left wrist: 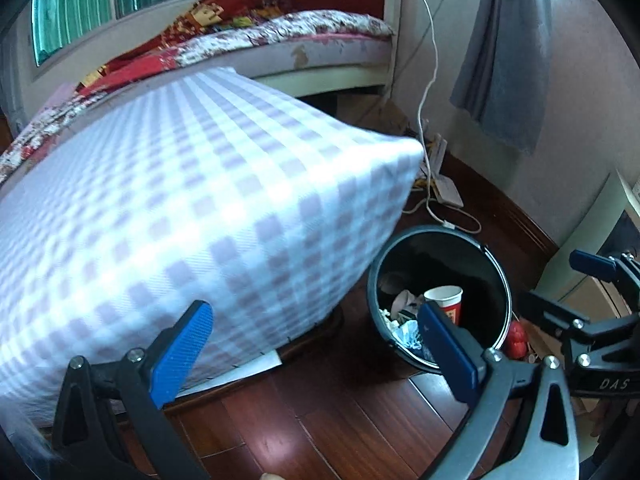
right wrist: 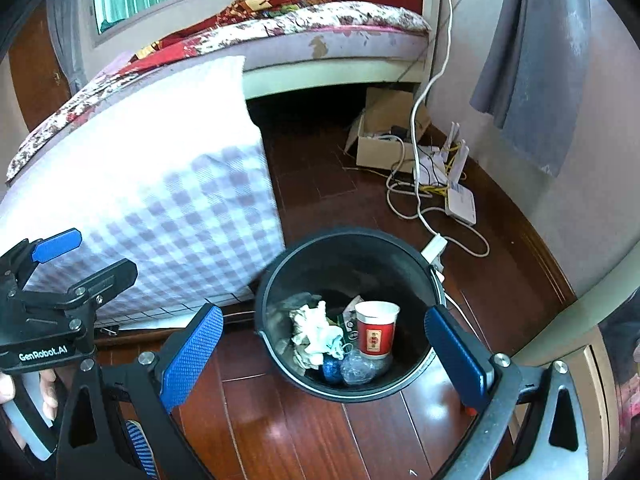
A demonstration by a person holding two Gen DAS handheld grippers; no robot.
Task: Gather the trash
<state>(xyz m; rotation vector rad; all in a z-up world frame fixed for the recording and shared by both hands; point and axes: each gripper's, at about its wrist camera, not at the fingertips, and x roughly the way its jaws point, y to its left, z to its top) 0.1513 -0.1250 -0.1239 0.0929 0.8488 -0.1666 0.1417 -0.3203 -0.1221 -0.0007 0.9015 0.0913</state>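
Left tongs being held apart, nothing gripped, beside checked cushion. Right tongs being held apart over black bin on floor. Paper cup, crumpled tissue lying inside bin.

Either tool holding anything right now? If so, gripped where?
Nothing held. The left tool and the right tool are both open and empty above the trash bin.

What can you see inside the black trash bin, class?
Inside the black trash bin lie a red paper cup, crumpled white tissue, a blue ball and clear plastic wrap. Whatever lies beneath them is covered.
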